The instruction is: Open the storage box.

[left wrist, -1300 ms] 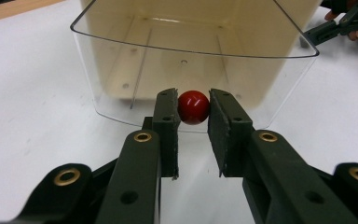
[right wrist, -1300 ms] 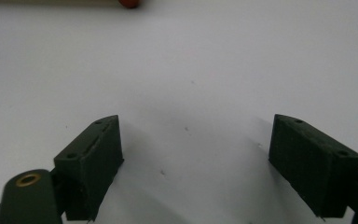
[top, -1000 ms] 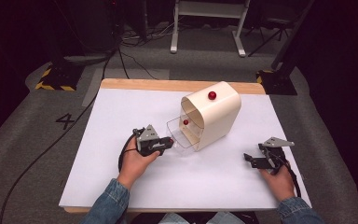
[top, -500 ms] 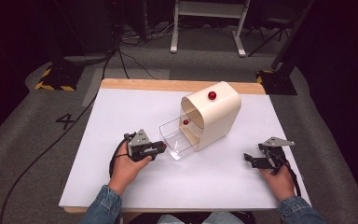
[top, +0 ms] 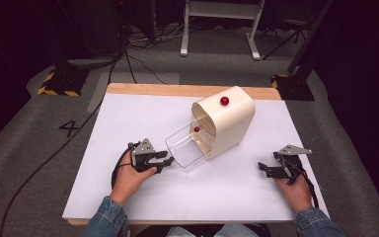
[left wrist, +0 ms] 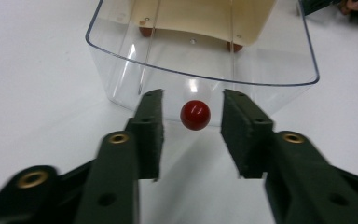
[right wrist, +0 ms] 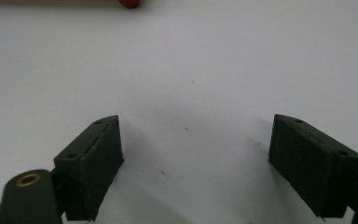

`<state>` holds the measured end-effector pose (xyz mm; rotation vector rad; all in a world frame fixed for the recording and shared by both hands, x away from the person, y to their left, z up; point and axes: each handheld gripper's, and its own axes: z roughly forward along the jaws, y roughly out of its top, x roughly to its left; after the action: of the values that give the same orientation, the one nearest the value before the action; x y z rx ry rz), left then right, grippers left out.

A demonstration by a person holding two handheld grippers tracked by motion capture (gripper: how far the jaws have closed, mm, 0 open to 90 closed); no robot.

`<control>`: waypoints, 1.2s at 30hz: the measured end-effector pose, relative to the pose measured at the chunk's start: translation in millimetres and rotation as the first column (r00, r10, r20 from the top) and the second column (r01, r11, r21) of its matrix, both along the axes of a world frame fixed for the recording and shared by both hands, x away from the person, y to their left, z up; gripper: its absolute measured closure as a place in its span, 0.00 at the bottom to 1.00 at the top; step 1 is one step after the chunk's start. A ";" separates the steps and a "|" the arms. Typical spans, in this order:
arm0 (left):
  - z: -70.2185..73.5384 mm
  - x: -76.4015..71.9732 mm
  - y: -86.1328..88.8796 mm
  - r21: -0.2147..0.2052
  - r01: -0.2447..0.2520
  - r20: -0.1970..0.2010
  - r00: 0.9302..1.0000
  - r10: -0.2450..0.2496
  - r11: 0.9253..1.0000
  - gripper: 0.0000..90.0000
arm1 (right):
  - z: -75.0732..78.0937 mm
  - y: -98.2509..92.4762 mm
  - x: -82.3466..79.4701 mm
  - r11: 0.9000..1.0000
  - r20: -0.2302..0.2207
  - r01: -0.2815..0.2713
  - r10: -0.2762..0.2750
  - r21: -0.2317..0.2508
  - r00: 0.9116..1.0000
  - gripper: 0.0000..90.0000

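Note:
A cream box point(top: 229, 121) with a red button point(top: 224, 100) on top stands mid-table. Its clear drawer point(top: 187, 148) is slid out toward my left gripper point(top: 167, 161). In the left gripper view the drawer point(left wrist: 200, 60) has a small red knob point(left wrist: 195, 115) on its front wall. My left gripper point(left wrist: 191, 100) has just been opening: the knob sits between the jaws with a gap on each side. A small red dot point(top: 196, 129) shows inside the box mouth. My right gripper point(top: 262, 168) rests at the right, open point(right wrist: 196, 135) over bare table.
The white table top point(top: 128, 118) has a wooden far edge point(top: 177, 90). A reddish foot point(right wrist: 129, 3) of the box shows at the top of the right gripper view. Cables and stands lie on the grey floor beyond the table.
The left hand drew back toward the near left and the clear drawer slid further out with it. The left jaws then opened off the knob. The right hand stayed still.

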<state>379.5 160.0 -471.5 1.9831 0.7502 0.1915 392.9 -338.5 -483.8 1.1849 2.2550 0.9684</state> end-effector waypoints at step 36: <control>81.4 28.9 -45.2 -0.120 0.046 0.180 0.983 -0.023 0.992 0.52 | -0.1 0.2 -0.2 1.000 0.001 0.001 -0.001 -0.001 1.000 0.19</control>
<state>408.4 114.8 -390.1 1.8326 0.5975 0.2912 392.7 -338.4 -483.9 1.1854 2.2534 0.9669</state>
